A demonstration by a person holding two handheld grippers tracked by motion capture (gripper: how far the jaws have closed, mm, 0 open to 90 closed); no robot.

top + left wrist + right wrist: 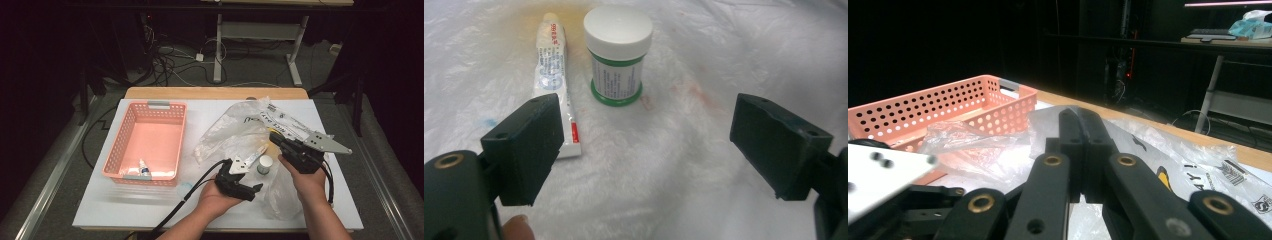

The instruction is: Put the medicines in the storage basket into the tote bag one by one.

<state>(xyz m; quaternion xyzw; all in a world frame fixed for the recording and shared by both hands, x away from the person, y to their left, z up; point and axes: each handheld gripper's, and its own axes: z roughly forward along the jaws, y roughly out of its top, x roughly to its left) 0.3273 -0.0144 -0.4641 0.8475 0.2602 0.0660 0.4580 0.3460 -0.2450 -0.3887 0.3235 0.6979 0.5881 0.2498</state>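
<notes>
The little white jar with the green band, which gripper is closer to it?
Left. The left gripper sits just beside the little white jar with the green band, jaws open toward it; the right gripper is farther behind it.

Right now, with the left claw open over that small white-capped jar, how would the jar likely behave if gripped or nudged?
The jar looks like rigid plastic, so it should probably hold its shape between the left claw pads. It stands upright on crinkled plastic bag, so a nudge could tip it. Being round, it would likely roll once down, perhaps toward the tube.
</notes>
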